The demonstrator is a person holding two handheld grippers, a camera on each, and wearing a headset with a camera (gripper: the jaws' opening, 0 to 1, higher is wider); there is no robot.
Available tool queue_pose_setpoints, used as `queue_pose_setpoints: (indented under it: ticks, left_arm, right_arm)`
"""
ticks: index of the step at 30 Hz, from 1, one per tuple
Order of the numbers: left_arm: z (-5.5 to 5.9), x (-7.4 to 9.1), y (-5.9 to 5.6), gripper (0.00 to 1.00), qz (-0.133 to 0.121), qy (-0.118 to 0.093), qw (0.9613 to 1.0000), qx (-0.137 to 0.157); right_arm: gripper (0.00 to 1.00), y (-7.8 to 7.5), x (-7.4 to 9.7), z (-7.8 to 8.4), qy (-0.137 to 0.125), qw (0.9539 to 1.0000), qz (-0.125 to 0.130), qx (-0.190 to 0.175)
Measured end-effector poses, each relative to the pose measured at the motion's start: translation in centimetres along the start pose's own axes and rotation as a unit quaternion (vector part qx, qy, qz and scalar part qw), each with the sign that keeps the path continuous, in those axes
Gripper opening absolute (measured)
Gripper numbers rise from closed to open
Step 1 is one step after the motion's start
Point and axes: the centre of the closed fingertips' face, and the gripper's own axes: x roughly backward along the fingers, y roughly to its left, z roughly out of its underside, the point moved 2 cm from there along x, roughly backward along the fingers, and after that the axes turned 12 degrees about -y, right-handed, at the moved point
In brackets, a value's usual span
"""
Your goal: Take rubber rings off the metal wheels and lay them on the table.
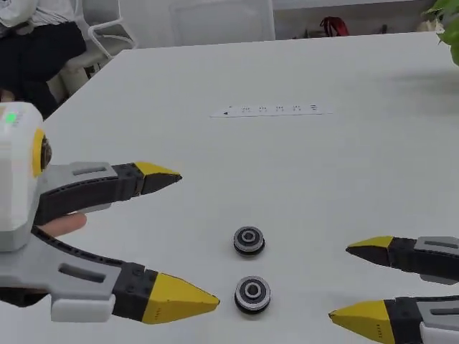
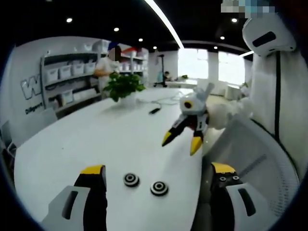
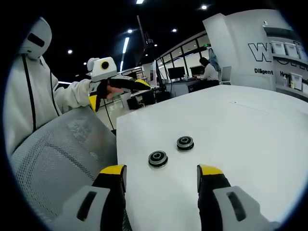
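Wheels of silvery metal, 2 small round ones, are sitting flat on the white table: the farther wheel and, just in front of it, the nearer wheel (apart, not touching). Each is wearing its black rubber ring around the rim. The left yellow-tipped gripper is hovering to their left, jaws spread wide and holding nothing. The right yellow-tipped gripper is hovering to their right, jaws likewise parted and empty.
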Motion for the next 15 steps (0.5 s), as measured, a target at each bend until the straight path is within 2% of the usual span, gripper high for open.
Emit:
queue_pose_setpoints:
  ticks: [5, 15]
  left_arm:
    - [0.6, -0.7, -0.2, 0.87, 0.011, 0.002, 0.9999, -0.001]
    - [2.5, -1.8, -0.2, 0.84, 0.022, 0.014, 0.9996, 0.009]
  right_arm:
    - [0.52, 0.1, -0.8, 0.2, -0.002, 0.9999, -0.011, -0.003]
    - [0.49, 0.7, -2.9, 1.1, 0.009, 0.9993, -0.037, -0.005]
